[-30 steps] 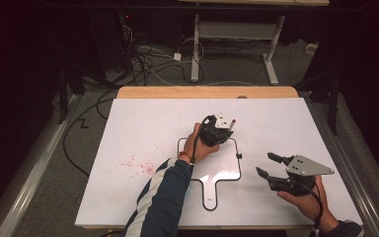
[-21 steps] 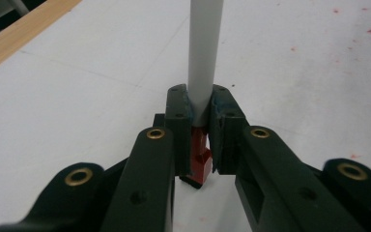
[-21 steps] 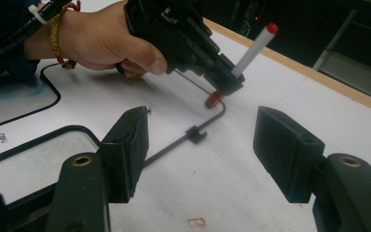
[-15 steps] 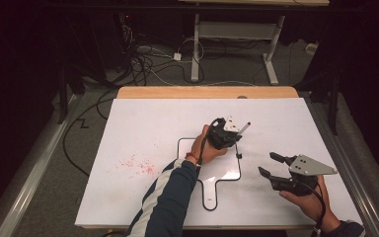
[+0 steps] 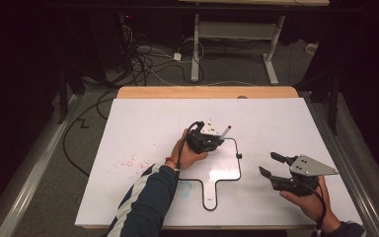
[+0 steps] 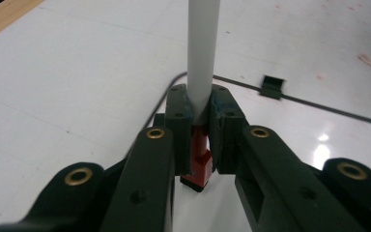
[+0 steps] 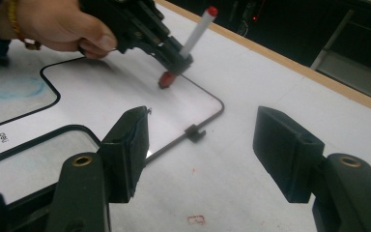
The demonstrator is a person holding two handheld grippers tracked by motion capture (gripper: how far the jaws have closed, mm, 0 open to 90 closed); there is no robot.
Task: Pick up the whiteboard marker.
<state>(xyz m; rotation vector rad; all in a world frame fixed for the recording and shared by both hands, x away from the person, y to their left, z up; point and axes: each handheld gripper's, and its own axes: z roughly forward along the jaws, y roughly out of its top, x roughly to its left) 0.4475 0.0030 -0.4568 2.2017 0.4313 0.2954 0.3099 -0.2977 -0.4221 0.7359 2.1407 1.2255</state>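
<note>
White plastic marker (image 6: pixel 203 53), light, stiff and slick, sits clamped low on its barrel in the left tongs (image 6: pixel 202 118) above the bench (image 5: pixel 143 123); the right tongs (image 7: pixel 200 154) gape apart, holding nothing.

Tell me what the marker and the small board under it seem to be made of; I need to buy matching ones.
The marker looks like smooth matte plastic: an even pale grey barrel with red ends, clamped in the left gripper. The small board looks like a glossy dry-erase sheet, since lamp glare reflects off it, edged by a thin black rim, probably plastic or coated metal.
</note>
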